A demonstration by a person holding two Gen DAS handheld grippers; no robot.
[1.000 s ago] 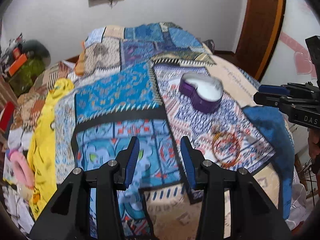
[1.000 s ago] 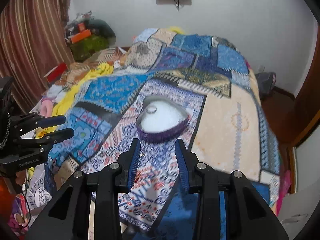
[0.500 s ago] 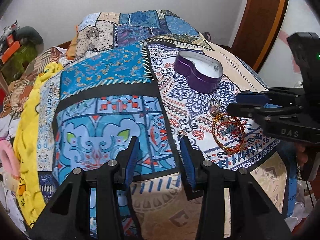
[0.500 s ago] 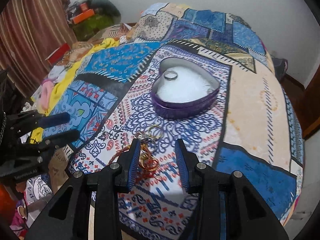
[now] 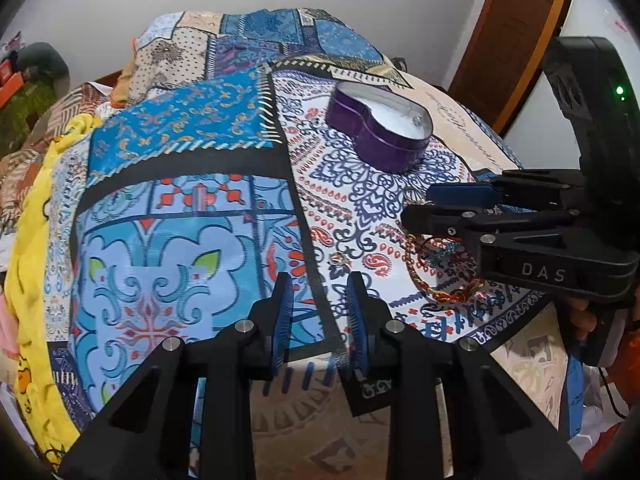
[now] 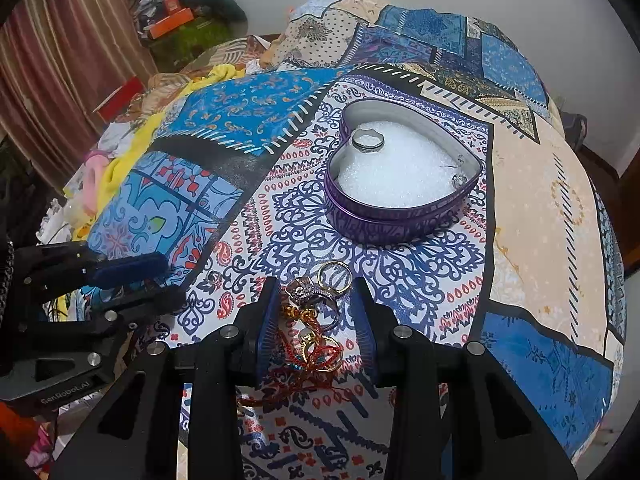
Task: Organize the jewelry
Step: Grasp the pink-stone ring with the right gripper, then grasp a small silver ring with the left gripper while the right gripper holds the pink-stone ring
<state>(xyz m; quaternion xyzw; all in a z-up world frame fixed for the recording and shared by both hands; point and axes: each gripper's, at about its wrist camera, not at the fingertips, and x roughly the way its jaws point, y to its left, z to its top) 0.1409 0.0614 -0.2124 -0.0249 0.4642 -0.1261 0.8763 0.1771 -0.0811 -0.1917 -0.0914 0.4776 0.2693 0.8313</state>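
A purple heart-shaped box [image 6: 404,208] with white filling lies open on the patterned bedspread; a silver ring [image 6: 368,140] and a small earring [image 6: 459,179] rest in it. It also shows in the left wrist view [image 5: 380,132]. A pile of gold rings [image 6: 316,292] and a red-gold thread bracelet [image 5: 436,276] lies in front of the box. My right gripper [image 6: 316,312] is open, its fingers on either side of the pile just above it. My left gripper [image 5: 320,300] is open and empty over the bedspread, left of the pile. A small loose ring [image 5: 337,258] lies ahead of it.
The patchwork bedspread [image 5: 180,220] covers the whole bed. Yellow and pink cloth [image 5: 28,280] lies along its left edge. Clutter and a striped curtain [image 6: 60,60] stand at the far left, a wooden door [image 5: 516,40] at the right.
Both grippers have moved forward and down toward the bed. The right gripper has come over the jewelry pile, which now sits between its fingers. Both stayed open.
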